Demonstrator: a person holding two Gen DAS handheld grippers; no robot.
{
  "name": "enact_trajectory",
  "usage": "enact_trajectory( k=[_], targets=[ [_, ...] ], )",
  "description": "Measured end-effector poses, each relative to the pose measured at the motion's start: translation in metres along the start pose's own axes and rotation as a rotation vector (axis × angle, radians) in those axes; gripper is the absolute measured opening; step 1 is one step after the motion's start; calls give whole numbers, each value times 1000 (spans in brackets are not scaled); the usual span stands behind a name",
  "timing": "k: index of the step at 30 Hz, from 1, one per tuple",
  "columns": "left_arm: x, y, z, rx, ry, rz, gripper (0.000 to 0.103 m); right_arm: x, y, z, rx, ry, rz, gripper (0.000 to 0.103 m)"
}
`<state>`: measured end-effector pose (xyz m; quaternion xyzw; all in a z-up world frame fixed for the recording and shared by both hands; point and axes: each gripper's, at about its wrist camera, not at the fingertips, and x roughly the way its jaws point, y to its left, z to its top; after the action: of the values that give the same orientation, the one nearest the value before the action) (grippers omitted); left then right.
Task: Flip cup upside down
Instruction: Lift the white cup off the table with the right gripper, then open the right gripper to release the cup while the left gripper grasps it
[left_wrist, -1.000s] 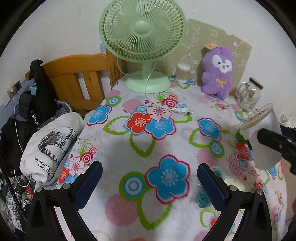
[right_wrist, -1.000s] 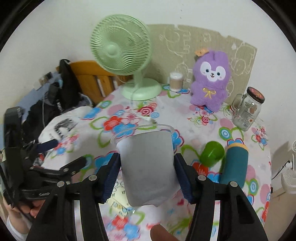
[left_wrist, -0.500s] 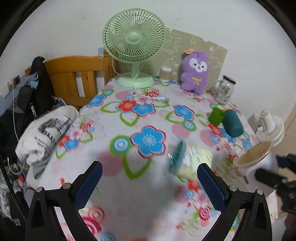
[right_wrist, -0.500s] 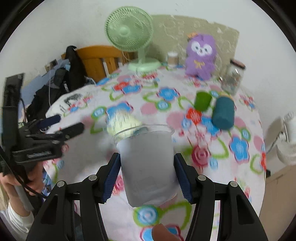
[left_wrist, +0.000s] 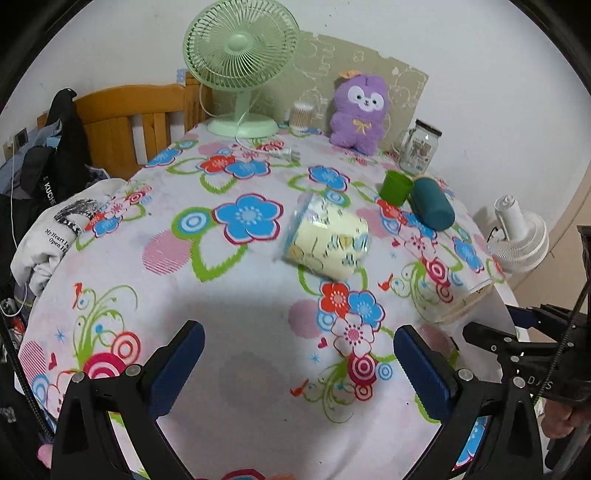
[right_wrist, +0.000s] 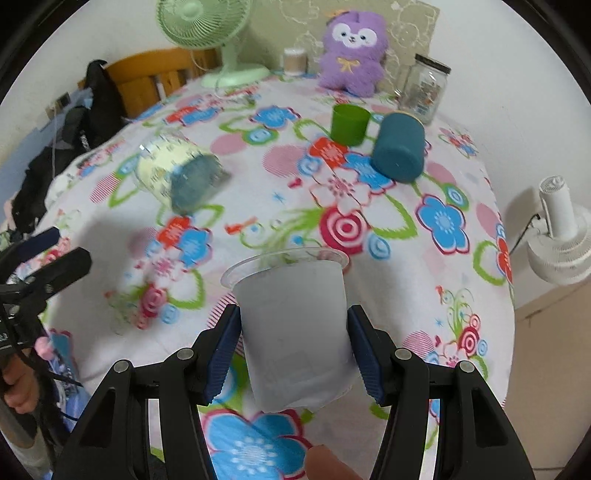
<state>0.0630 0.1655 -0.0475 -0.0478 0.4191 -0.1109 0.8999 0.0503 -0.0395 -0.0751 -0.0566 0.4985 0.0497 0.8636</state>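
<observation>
The right gripper (right_wrist: 293, 350) has its blue fingers (right_wrist: 221, 350) shut tight on the 2 sides of a frosted plastic cup (right_wrist: 295, 325). The cup sits low in the middle of the right wrist frame, above the flowery worktop (right_wrist: 424, 258). Its open rim points away from the camera and a bit down at the cloth. In the left wrist frame the same cup (left_wrist: 476, 299) shows at the right edge, tipped over part way.

So I think the flip is started but not done. The cup must turn more until its mouth faces down, then be put on the worktop and let go. It looks empty.

The left gripper (left_wrist: 295, 365) has its fingers spread wide and holds nothing.

A yellow cup (left_wrist: 327, 242) lies on its side in the middle of the left frame. I cannot tell what is in it. A green cup (right_wrist: 349, 123) stands open near the top of the right frame, and its inside is hidden. A dark teal cup (right_wrist: 399, 147) lies just beside it. A glass jar (right_wrist: 424, 88) with a lid stands at the back.
</observation>
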Motion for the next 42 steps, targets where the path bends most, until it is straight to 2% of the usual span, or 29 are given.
enact_trajectory(
  k=[7,12,23,30,34,38,42],
  targets=[
    [8,-9,-4,4,20,-8,103,3,1,-7,-30,9,-13,63],
    [13,-16,-6,8,37,-14,103,3,1,-9,-20,5,20,76],
    [-4,-37,0,18,27,-45,103,-34,-7,-13,-32,-68,63,82],
    [-14,-75,3,38,20,-64,103,-57,-42,-30,-3,-108,101,83],
    [-12,-101,1,38,26,-85,103,-62,-74,-42,46,-108,205,83],
    [0,-127,-2,53,61,-106,103,-66,-105,-58,75,-127,158,83],
    [9,-152,-5,83,82,-112,103,-61,-130,-71,121,-117,148,83]
  ],
)
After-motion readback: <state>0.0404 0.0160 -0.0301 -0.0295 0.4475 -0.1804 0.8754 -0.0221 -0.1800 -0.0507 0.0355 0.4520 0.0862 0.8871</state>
